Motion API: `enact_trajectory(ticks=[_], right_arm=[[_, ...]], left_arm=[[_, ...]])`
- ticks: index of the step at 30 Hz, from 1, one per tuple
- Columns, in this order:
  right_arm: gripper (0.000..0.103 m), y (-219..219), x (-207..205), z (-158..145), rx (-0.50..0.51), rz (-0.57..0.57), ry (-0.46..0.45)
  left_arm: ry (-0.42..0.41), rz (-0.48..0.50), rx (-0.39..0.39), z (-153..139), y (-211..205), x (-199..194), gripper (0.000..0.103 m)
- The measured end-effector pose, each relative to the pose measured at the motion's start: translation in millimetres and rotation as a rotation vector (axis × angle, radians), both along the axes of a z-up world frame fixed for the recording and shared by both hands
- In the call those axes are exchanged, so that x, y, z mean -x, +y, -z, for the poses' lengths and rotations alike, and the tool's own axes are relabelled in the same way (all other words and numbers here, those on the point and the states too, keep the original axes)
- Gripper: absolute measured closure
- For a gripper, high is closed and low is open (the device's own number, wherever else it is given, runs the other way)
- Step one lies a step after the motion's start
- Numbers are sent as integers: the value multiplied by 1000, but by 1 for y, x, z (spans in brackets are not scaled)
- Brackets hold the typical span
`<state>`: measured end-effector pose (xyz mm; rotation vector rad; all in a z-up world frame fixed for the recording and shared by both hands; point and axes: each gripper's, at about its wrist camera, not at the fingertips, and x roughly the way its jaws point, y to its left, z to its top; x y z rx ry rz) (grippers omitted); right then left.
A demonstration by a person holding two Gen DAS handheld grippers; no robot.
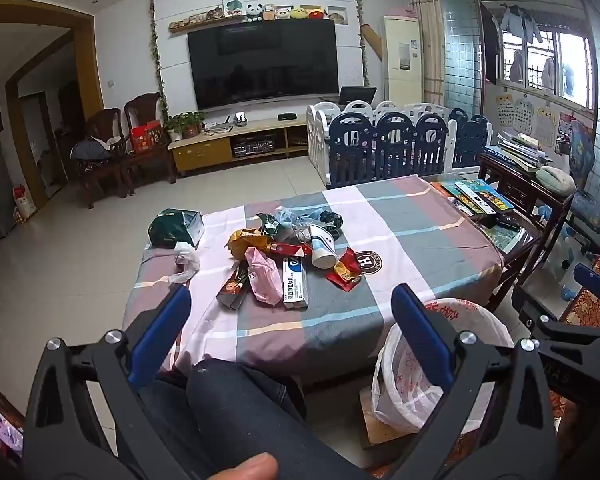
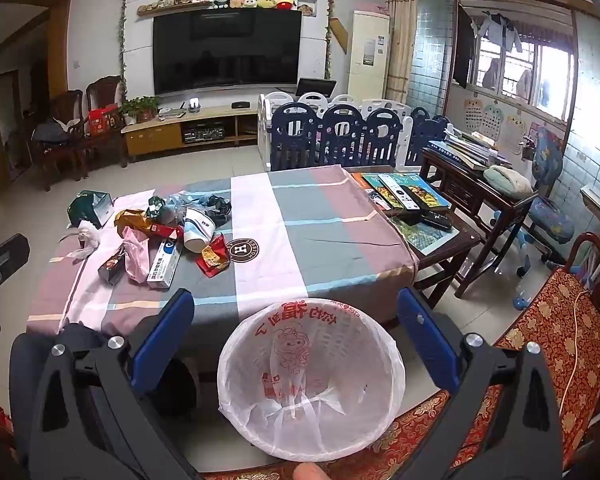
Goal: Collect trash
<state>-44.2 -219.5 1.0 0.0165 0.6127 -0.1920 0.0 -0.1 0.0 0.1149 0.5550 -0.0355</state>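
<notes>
My left gripper (image 1: 290,306) and right gripper (image 2: 294,310) tilt downward, jaws spread wide, nothing between their pads.

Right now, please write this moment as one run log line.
left gripper: open, empty | right gripper: open, empty, above lined bin | trash pile: on table, untouched | bin: empty

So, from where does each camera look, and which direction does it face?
Left wrist view: on the left gripper, facing forward and down at the trash pile on the checked tablecloth; blue fingers, a dark-trousered knee and a thumb show.
Right wrist view: on the right gripper, above the white bag-lined bin; open blue fingers, a fingertip.
Shared: the tablecloth, white paper cup, bin, television.
</notes>
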Motion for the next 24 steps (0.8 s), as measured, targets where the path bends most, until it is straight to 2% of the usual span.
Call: enact_trajectory(ticks=[13,16,24], right_arm=[[3,4,2,-6,9,-11,-1],[3,5,0,2,9,-14,1],[3,7,0,0,15,-15,0]], left_arm=[[11,-6,4,1,-1,-1,3],[13,-6,5,3,0,0,3],[13,-10,16,4,2,-1,3]])
